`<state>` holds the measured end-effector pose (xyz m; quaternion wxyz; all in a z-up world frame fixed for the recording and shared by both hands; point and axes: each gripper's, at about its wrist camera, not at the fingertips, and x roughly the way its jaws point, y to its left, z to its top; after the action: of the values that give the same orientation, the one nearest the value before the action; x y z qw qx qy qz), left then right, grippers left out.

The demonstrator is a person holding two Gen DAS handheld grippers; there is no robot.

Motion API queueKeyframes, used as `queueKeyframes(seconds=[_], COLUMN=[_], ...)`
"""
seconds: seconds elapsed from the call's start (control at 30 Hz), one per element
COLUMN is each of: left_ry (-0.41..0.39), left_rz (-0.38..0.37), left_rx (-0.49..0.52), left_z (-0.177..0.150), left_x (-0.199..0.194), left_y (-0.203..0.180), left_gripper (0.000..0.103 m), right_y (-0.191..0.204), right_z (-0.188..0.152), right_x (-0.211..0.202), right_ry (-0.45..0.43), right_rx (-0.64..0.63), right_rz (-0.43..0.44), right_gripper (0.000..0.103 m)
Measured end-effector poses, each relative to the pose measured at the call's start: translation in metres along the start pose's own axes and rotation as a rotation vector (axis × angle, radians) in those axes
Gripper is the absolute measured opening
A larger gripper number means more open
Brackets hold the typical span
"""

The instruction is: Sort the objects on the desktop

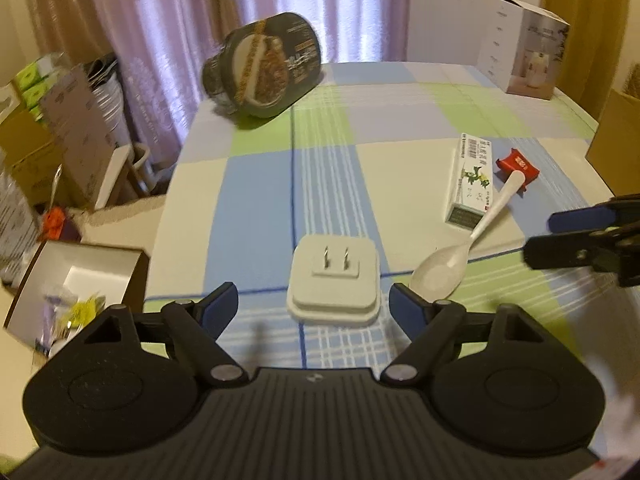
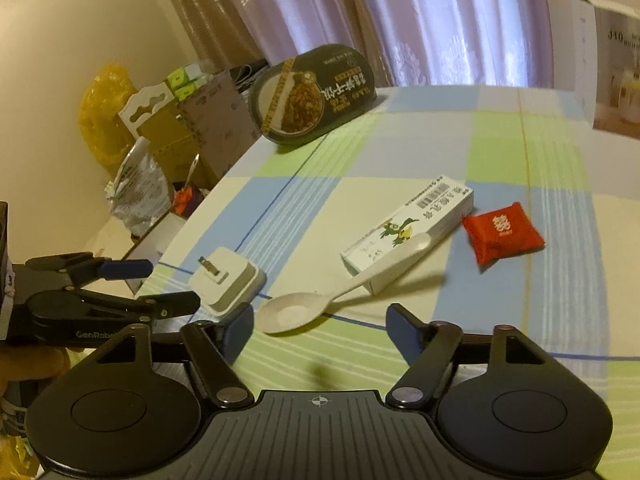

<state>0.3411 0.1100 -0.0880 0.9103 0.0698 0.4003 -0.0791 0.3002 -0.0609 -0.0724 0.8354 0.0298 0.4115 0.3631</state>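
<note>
Left gripper [image 1: 314, 304] wide open, empty, straddling the charger [image 1: 334, 286], which lies prongs-up near the table's [image 1: 256, 184] front edge. Right gripper [image 2: 320, 326] also open, empty, just short of the spoon [image 2: 320, 300]; spoon handle rests on the carton [image 2: 408, 232]. Risks: charger's smooth sides may slip on closing; lifting the spoon could nudge the carton; grippers are close enough to collide.

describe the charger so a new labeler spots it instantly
On the checked tablecloth, near its front edge, sits the white plug adapter between the open left gripper's fingers. Unlike the white spoon beside it, it is a square block with two metal prongs pointing up.
</note>
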Motion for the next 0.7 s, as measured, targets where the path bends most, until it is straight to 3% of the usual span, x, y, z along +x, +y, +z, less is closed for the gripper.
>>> queueKeyframes(seconds=[0.17,0.3,0.43,0.57,0.67,0.7], left_ry=[-0.007,0.002,0.012,0.015,0.023,0.021], left_rz=[-0.019,-0.024,-0.024,-0.031,-0.035,-0.037], left_rx=[-0.031,-0.021,-0.019,-0.012,-0.009,-0.011], left_z=[0.008,0.012,0.012,0.010,0.009,0.009], left_x=[0.016,0.026,0.033,0.038,0.041,0.042], left_y=[0.004,0.001,0.001,0.000,0.000,-0.001], left_gripper=[0.074,0.065,0.067,0.066,0.059,0.055], right_y=[-0.011,-0.013,-0.025,-0.028,-0.028,-0.027], right_z=[-0.002,-0.001,0.000,-0.001,0.000,0.000], right_x=[0.017,0.029,0.040,0.047,0.050,0.052], right_ry=[0.009,0.007,-0.001,-0.018,-0.027,-0.027], right_rx=[0.061,0.090,0.199,0.229,0.249,0.252], right_rz=[0.025,0.043,0.086,0.094,0.092,0.096], right_gripper=[0.060,0.056,0.048,0.042,0.027,0.012])
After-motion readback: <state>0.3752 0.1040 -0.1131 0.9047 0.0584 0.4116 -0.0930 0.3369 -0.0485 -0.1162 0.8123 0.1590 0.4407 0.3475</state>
